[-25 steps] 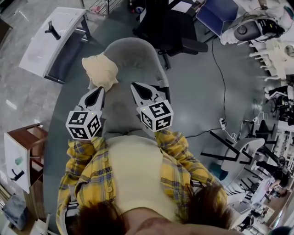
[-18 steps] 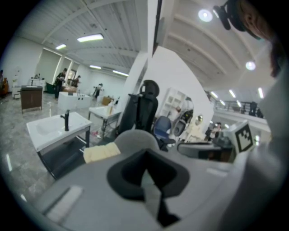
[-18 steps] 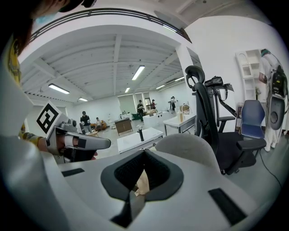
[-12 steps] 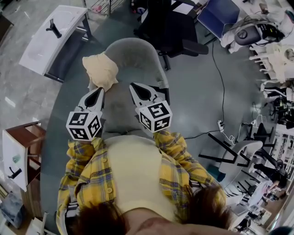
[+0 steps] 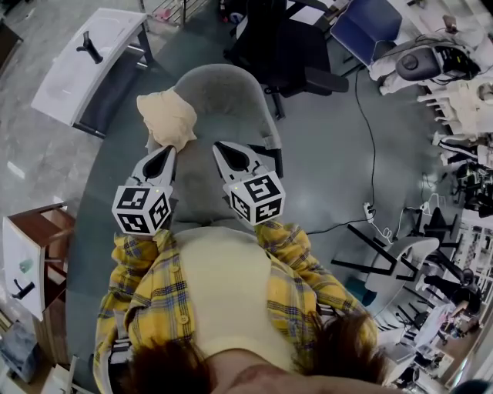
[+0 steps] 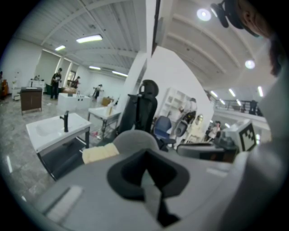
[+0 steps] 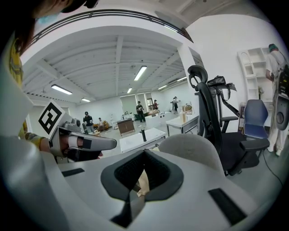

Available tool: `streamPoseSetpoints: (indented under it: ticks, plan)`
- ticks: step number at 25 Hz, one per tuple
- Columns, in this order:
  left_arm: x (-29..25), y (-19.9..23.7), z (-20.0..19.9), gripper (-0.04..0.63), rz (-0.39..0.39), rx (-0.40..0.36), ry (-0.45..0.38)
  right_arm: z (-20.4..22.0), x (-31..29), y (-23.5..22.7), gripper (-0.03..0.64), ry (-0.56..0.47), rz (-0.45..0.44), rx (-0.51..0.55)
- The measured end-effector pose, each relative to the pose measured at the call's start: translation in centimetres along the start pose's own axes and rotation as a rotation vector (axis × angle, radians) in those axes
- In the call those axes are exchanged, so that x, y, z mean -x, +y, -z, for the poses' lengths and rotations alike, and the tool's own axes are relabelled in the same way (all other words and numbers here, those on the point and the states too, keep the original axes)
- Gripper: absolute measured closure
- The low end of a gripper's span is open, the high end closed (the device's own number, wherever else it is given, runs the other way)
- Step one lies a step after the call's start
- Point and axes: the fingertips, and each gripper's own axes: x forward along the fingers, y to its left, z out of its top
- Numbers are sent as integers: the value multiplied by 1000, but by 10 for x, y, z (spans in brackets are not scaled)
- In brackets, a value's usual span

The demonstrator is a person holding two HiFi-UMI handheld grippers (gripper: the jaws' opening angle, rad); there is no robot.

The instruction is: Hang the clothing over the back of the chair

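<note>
Above the grey chair (image 5: pixel 225 75): both claws clenched, garment on the back rim

Left claw (image 5: pixel 167 149) is clenched, its jaws pressed together at the tips with nothing between them. It points at the chair's left side and stops just short of the beige garment (image 5: pixel 167 117). The garment sits bunched on the left part of the curved back rim, with one corner drooping toward the seat.

Right claw (image 5: pixel 219 145) hangs just beside the left one over the seat. Its jaws are likewise closed tip to tip and grip nothing. Through the opening behind its tips a scrap of beige (image 7: pixel 142 180) shows, too little to identify.

Marker cubes (image 5: pixel 141 208) ride on both claws, close to the person's yellow checked sleeves (image 5: pixel 139 258). Beyond the grey chair stands a black office chair (image 5: pixel 281 46), with a blue chair (image 5: pixel 362 23) farther right. Left of the grey chair is a white washbasin unit (image 5: pixel 81 73) with a black tap (image 5: pixel 87 51). On the right, a black cable (image 5: pixel 375 131) runs over the floor to a white power strip (image 5: pixel 373 206).
</note>
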Motion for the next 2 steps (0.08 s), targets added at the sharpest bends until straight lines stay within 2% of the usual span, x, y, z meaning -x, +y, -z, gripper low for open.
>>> streamPoseSetpoints:
  ticks: [2]
  plan:
    - [0, -1, 1, 589, 2, 1, 0, 1, 0, 2, 603, 0, -5, 2]
